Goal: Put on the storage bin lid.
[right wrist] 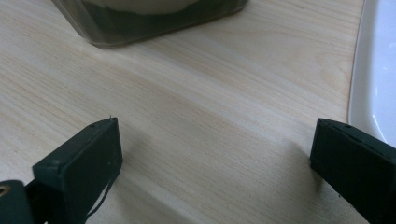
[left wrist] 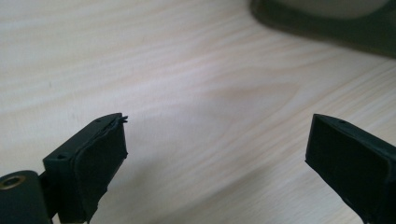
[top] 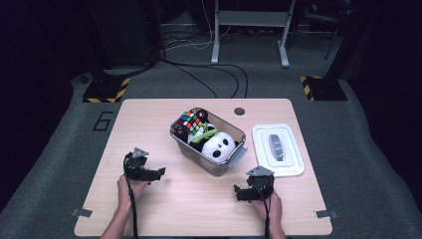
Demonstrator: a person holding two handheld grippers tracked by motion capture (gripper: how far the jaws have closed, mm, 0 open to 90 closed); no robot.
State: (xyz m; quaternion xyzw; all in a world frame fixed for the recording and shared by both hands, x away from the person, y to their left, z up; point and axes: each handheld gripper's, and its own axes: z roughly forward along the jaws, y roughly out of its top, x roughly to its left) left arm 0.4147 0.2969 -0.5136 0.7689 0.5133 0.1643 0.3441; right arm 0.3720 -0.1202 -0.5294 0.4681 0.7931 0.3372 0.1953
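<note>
Bin point(top: 185, 148) — white lid point(top: 295, 171) just beside, bare table point(top: 149, 119) around

Left gripper point(top: 158, 173) and right gripper point(top: 238, 191): black bodies, grey three-cornered top plates, black trailing cables, flat rubbery pads point(left wrist: 100, 172), small screw holes.

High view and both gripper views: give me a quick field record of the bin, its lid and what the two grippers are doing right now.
bin: clear plastic bin, open, mid-table
contents: colour cube, panda plush, other toys beneath, not identifiable
lid: white lid flat on the table, to the right of the bin, apart from it
left gripper: near the table's left side, open, nothing between its fingers
right gripper: in front of the bin and lid, open, nothing between its fingers
contact: neither gripper touches the bin or lid
</note>
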